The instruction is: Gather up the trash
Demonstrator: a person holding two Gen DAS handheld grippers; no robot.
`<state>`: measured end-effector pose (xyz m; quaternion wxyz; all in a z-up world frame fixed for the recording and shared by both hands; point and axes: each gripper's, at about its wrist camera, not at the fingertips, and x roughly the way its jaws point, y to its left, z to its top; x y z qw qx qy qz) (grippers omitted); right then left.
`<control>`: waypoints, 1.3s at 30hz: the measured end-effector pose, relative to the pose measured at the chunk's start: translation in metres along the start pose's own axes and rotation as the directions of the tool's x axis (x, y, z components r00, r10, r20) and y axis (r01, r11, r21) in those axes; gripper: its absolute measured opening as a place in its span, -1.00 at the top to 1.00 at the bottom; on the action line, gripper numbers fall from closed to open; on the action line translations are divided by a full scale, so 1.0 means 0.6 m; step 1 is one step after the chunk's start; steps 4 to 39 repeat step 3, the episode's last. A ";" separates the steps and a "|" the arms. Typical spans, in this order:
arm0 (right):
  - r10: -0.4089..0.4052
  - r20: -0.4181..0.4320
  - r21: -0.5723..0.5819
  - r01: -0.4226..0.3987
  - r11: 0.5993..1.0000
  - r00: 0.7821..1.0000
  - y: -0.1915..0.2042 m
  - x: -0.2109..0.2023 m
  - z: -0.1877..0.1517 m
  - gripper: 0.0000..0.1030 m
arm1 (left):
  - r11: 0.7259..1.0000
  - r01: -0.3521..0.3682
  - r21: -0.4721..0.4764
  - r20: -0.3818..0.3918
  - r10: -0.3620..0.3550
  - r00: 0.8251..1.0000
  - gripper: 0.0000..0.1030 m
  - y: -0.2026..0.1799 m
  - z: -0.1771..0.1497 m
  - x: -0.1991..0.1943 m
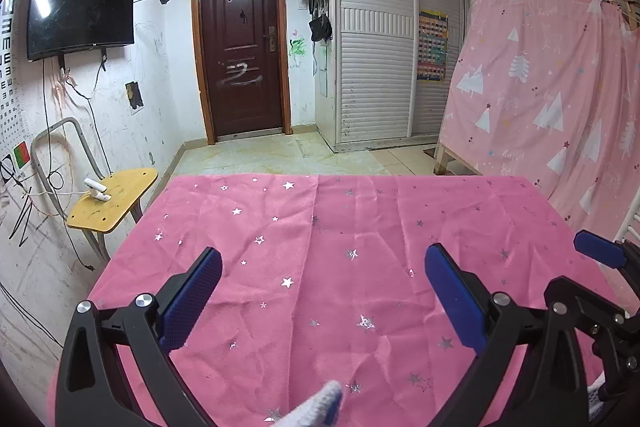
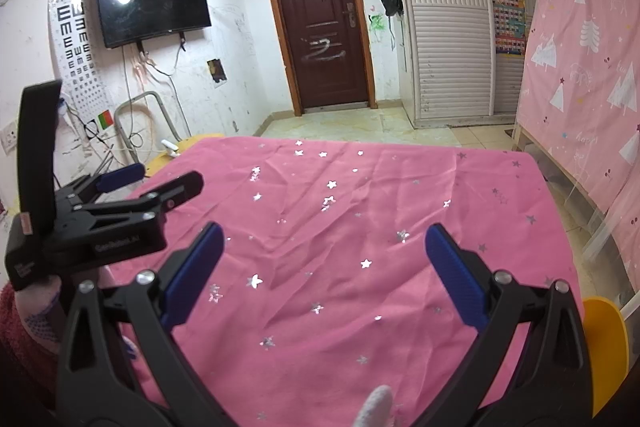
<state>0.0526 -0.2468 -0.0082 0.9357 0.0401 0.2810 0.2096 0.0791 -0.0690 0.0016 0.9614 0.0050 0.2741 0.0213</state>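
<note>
A pink tablecloth with silver stars covers the table, also seen as the tablecloth in the right wrist view. No trash shows on it in either view. My left gripper hovers open over the near middle of the cloth, nothing between its blue pads. My right gripper is also open and holds nothing. The left gripper's body appears at the left of the right wrist view; the right gripper's blue finger pokes in at the right edge of the left wrist view. A gloved fingertip shows below.
A yellow wooden chair stands left of the table by the wall. A pink patterned curtain hangs on the right over a wooden frame. A yellow seat sits at the table's right. Door and tiled floor lie beyond.
</note>
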 end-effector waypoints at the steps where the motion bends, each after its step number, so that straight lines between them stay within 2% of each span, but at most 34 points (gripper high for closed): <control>1: -0.002 -0.001 0.000 0.002 1.000 1.000 -0.001 0.000 0.000 -0.88 | 1.000 0.003 -0.006 -0.002 -0.003 1.000 -0.81 0.002 0.000 0.000; 39: -0.006 -0.003 0.000 0.006 1.000 1.000 -0.001 0.001 -0.001 -0.88 | 1.000 0.006 -0.016 -0.007 -0.006 1.000 -0.81 0.005 0.000 0.001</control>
